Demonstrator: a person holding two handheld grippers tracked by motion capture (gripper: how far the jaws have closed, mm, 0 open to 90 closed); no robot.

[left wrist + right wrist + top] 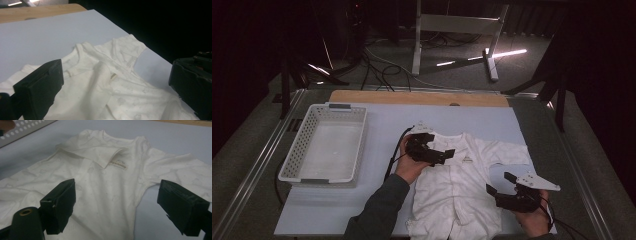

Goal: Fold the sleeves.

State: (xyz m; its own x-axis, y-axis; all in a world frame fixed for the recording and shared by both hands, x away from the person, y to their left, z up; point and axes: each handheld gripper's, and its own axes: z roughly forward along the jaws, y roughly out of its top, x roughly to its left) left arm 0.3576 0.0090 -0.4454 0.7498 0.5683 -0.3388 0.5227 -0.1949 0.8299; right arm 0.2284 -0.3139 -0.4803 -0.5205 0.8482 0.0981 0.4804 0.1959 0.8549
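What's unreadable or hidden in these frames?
- Label print on the white garment: too small and blurred in the right gripper view.
- Garment's bottom hem: cut off by the lower edge in the high view.
- Neckline by the left gripper: covered by it in the high view.
- Room behind the table: too dark.

We count one white baby garment (459,177), one white perforated basket (324,147), one pale mat (382,120) on the worktop (417,96), two tongs.
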